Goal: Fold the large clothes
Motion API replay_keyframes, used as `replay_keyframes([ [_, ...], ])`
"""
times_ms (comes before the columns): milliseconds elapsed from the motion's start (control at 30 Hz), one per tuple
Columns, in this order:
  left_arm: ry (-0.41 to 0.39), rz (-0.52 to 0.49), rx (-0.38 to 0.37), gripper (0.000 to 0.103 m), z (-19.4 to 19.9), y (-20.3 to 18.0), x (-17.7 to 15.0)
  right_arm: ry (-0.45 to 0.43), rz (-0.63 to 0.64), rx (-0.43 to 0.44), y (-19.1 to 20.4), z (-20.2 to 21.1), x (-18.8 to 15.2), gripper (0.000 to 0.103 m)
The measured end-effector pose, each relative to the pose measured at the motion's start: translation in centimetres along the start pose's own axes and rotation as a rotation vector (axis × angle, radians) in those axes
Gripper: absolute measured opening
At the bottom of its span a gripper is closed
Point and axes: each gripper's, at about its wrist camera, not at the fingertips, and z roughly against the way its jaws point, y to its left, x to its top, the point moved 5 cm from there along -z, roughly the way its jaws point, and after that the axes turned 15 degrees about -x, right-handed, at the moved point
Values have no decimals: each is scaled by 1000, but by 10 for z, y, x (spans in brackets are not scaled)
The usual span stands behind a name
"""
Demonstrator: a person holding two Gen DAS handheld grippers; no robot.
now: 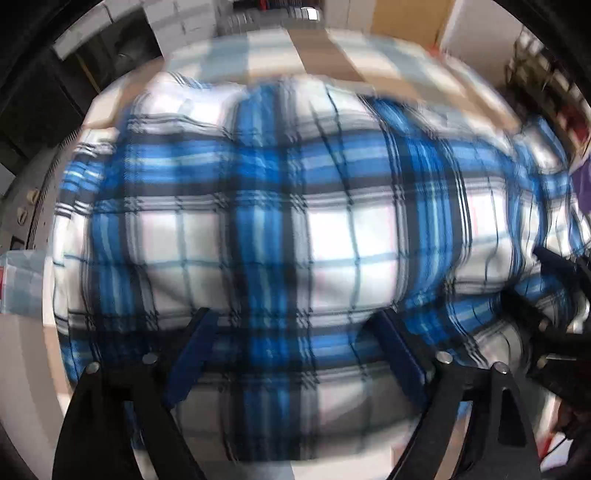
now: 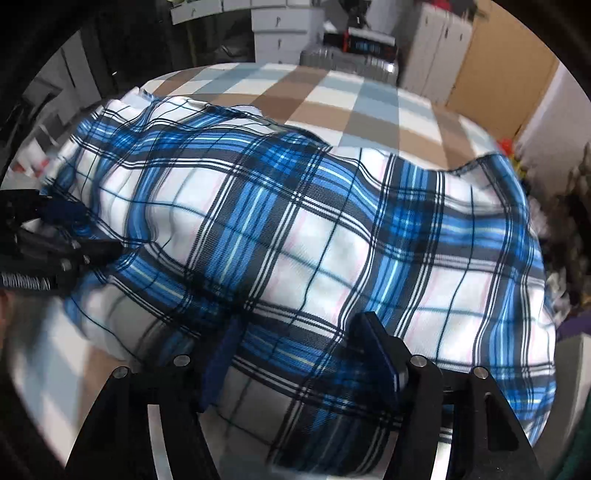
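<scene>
A large blue, white and black plaid garment lies rumpled over the checked tablecloth; it fills most of both views. My left gripper points steeply down at the garment's near part, jaws wide open, with cloth below and between the blue pads, which do not press on it. In the right wrist view the same garment spreads below my right gripper, which is also open over a bulge of cloth near the near edge. Each gripper shows in the other's view: the right gripper and the left gripper.
The brown, grey-blue and white checked tablecloth is bare beyond the garment. Behind the table stand white drawer units, a dark box and a cardboard sheet. Clutter lines the right side.
</scene>
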Motion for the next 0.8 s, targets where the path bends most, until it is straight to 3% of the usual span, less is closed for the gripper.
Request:
replay_keyframes([
  [100,-18,-8,52,89,3,5,1,23,17,4,-1,1,4,70],
  [200,-41,30,68,89,16,8,-4,-12,-26,39,-16,21,13,70],
  [300,-58,-5,61,89,26,1,-7,-52,-55,176,-10,41,28,71],
  [400,-49,-21,74,89,18,-2,-14,-65,-10,161,18,41,40,72],
  [500,-43,1,72,89,17,7,-25,52,29,102,46,2,38,70],
  [533,-51,-7,80,89,20,7,-29,51,24,83,49,-4,38,73],
  [600,-58,-26,85,92,20,9,-31,98,-6,86,48,-9,46,76],
  [667,-64,-26,95,99,22,14,-33,162,6,115,45,-8,57,73],
  [700,-67,-16,86,100,22,18,-33,158,-6,139,40,-2,68,64],
  [800,-67,0,72,100,22,24,-32,112,-78,96,23,5,100,66],
])
